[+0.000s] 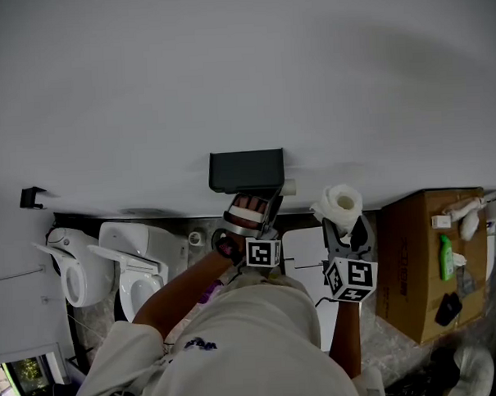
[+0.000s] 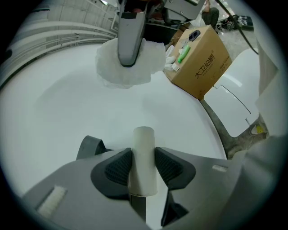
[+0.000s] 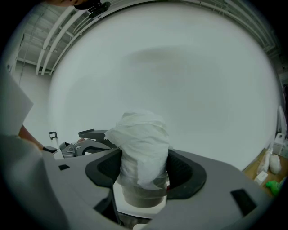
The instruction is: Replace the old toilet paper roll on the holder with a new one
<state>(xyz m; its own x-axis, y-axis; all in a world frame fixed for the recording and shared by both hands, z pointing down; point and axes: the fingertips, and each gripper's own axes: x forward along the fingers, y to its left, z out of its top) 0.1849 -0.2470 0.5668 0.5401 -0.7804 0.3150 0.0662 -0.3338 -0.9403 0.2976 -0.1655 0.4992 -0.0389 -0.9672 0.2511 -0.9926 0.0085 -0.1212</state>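
A dark toilet paper holder (image 1: 246,170) is fixed to the white wall. Just below it my left gripper (image 1: 273,200) is shut on a slim white tube (image 2: 143,157), and the tube's tip (image 1: 288,186) shows by the holder's lower right corner. I cannot tell whether the tube is a spindle or an empty core. To the right, my right gripper (image 1: 344,220) is shut on a full white toilet paper roll (image 1: 340,204), held upright between the pads (image 3: 143,152). The roll and right gripper (image 2: 128,58) also appear in the left gripper view. The holder (image 3: 92,133) shows left of the roll.
Two white toilets (image 1: 79,270) (image 1: 136,276) stand at the left. An open cardboard box (image 1: 419,268) with a green bottle (image 1: 446,257) stands at the right. A white panel (image 1: 304,252) lies below the grippers. A small dark hook (image 1: 32,197) sits on the wall far left.
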